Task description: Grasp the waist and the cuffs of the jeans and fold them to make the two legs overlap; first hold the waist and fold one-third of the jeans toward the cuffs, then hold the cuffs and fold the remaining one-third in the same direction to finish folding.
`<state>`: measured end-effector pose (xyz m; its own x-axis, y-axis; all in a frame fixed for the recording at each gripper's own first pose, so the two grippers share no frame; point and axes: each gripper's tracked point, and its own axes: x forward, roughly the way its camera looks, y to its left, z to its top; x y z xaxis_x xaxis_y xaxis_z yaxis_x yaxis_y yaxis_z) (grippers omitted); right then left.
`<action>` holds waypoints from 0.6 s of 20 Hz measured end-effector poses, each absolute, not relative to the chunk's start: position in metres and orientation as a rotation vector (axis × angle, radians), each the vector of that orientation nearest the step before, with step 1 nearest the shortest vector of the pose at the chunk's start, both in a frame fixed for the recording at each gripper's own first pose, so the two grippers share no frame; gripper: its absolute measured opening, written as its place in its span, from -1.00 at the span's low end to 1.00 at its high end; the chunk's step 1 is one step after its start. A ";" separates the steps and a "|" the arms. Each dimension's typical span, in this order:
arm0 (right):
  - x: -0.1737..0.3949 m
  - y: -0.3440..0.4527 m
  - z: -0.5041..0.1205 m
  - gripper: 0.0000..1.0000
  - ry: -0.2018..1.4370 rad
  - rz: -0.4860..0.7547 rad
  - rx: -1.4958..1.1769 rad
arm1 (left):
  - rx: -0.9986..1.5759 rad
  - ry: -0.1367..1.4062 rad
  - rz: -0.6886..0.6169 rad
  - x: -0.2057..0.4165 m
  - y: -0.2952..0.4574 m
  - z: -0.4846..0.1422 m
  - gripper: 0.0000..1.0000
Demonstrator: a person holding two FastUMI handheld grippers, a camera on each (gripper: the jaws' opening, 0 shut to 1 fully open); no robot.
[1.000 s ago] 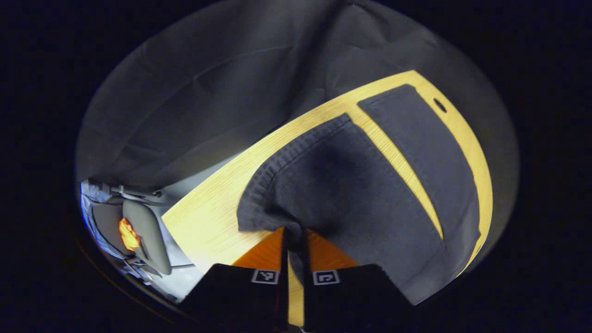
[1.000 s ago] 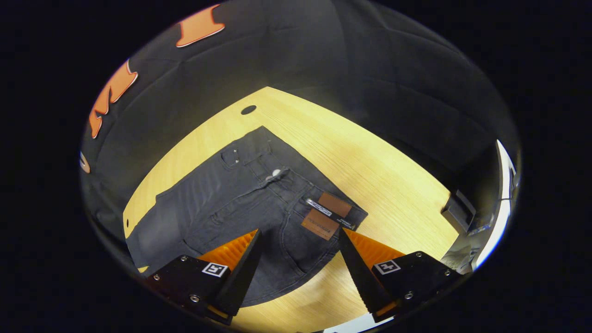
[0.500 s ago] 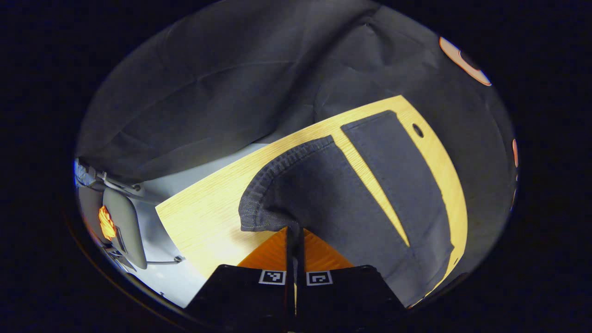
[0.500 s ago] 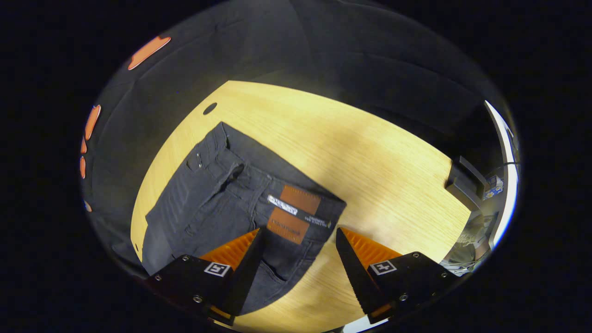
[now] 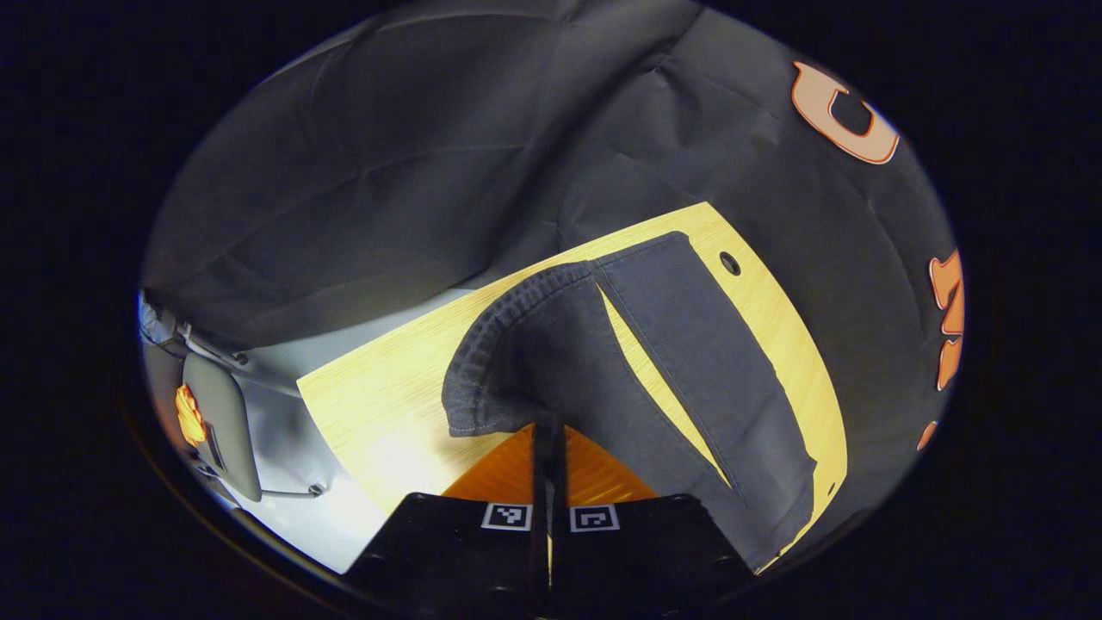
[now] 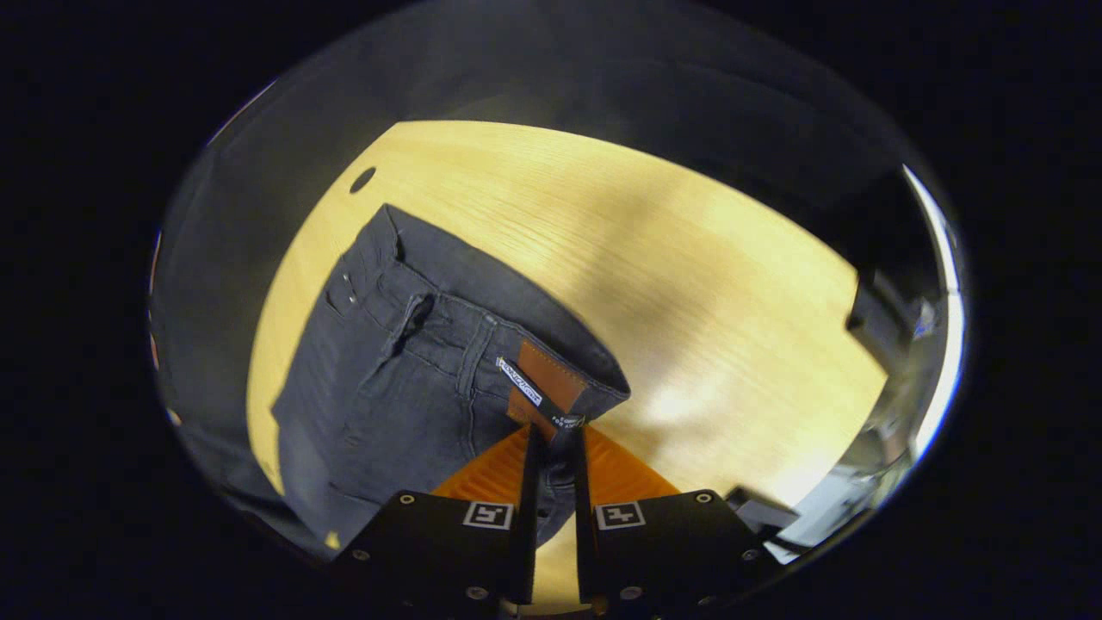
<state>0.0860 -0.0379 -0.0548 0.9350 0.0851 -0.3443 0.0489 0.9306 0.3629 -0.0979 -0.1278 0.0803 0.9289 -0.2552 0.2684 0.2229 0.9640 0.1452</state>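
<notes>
Dark grey jeans (image 5: 603, 379) lie on a light wooden table (image 5: 379, 405). In the left gripper view my left gripper (image 5: 547, 435) is shut on the near leg's cuff (image 5: 482, 344), whose hem is lifted and curled off the table. The other leg (image 5: 689, 327) lies flat beyond, with a thin wedge of table between the two. In the right gripper view my right gripper (image 6: 551, 439) is shut on the waistband (image 6: 516, 319) next to the brown leather patch (image 6: 544, 379), and that corner is raised. The jeans (image 6: 379, 387) spread to the left.
A round cable hole (image 5: 730, 263) sits in the table near the far leg's cuff, the same cable hole (image 6: 362, 179) beyond the waist. A grey chair (image 5: 219, 413) stands off the table's left end. A dark box (image 6: 874, 319) rests at the table's right edge.
My right gripper went from open above the waist to shut on the waistband by the patch. My left gripper has lifted the cuff, narrowing the gap to the other leg.
</notes>
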 end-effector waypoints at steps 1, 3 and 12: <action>0.087 -0.034 -0.053 -0.58 0.358 0.059 0.456 | 0.117 -0.286 -0.254 -0.099 -0.128 0.081 -0.96; 0.078 -0.029 -0.039 -0.58 0.307 0.157 0.585 | 0.120 -0.280 -0.282 -0.106 -0.131 0.081 -0.96; 0.042 -0.015 -0.011 -0.93 0.173 0.244 0.658 | 0.201 -0.268 -0.398 -0.122 -0.136 0.093 -0.97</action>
